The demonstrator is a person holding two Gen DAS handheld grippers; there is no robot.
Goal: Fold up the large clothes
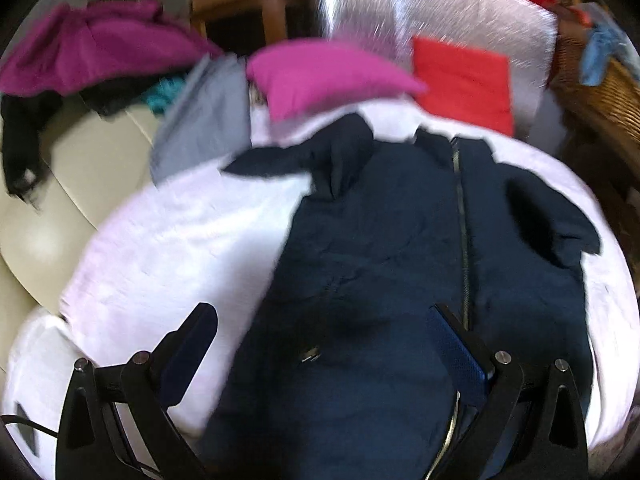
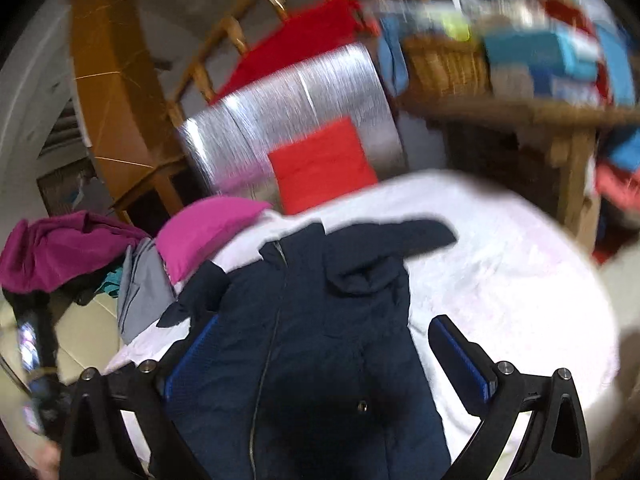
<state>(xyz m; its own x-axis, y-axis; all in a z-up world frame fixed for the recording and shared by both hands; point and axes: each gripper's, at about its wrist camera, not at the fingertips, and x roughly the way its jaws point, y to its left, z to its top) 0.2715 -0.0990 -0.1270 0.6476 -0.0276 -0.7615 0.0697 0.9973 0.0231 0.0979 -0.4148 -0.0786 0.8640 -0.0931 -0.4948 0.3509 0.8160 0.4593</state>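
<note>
A dark navy zip-up jacket (image 1: 380, 260) lies spread on a white sheet (image 1: 180, 240), zipper up, sleeves out to both sides. It also shows in the right wrist view (image 2: 320, 320) on the same sheet (image 2: 500, 280). My left gripper (image 1: 324, 320) is open and empty, hovering over the jacket's lower left part. My right gripper (image 2: 324, 332) is open and empty above the jacket's lower part, one finger over the fabric and one over the sheet. Both views are motion-blurred.
A folded magenta garment (image 1: 320, 76), a grey garment (image 1: 204, 128) and a red folded garment (image 1: 464, 80) lie past the jacket. A heap of purple and black clothes (image 1: 80, 48) sits at the left. A wicker basket (image 2: 444, 64) stands on a wooden shelf at the right.
</note>
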